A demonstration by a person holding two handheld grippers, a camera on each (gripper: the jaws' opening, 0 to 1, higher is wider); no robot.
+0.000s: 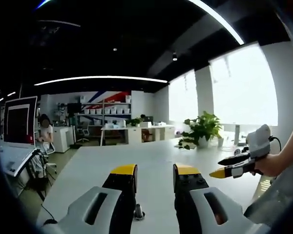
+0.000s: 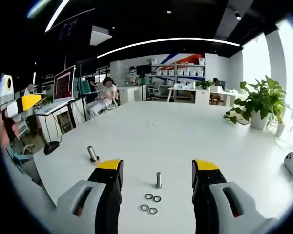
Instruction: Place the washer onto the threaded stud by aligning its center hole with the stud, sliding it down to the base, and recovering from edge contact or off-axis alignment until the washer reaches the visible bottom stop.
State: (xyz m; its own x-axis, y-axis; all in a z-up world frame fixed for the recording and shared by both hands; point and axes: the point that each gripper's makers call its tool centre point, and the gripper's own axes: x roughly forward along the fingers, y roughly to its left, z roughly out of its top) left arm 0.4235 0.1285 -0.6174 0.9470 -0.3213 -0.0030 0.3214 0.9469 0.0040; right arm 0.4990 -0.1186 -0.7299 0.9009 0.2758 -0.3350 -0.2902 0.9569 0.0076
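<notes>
Right gripper view puts us low over the white table (image 2: 185, 136), and the right gripper (image 2: 157, 170) hangs with its 2 yellow-tipped jaws spread wide, nothing held between them. Framed in that gap stands a threaded stud (image 2: 158, 180), upright on the tabletop. Just in front of it, nearer the camera, lie 4 washers (image 2: 151, 203), flat on the table in a loose cluster, close to the stud but not on it. Off to the left, well apart, a second stud (image 2: 92, 154) stands by the left jaw, leaning a little as the lens renders it.

Left gripper view shows the left gripper (image 1: 155, 176) with its jaws parted and empty too; a stud (image 1: 138, 212) pokes up low between them, beside the left jaw. The right gripper comes in from the right of that view, carried in a hand (image 1: 276, 163).

So nothing is picked yet: this looks like the approach, before any washer leaves the table. I'd judge the next move is for the right gripper to dip toward the cluster, single out 1 washer by its edge, and lift it clear of its neighbours. Thin flat rings are awkward to pinch, so a careful close matters before lining the hole up over the stud.
</notes>
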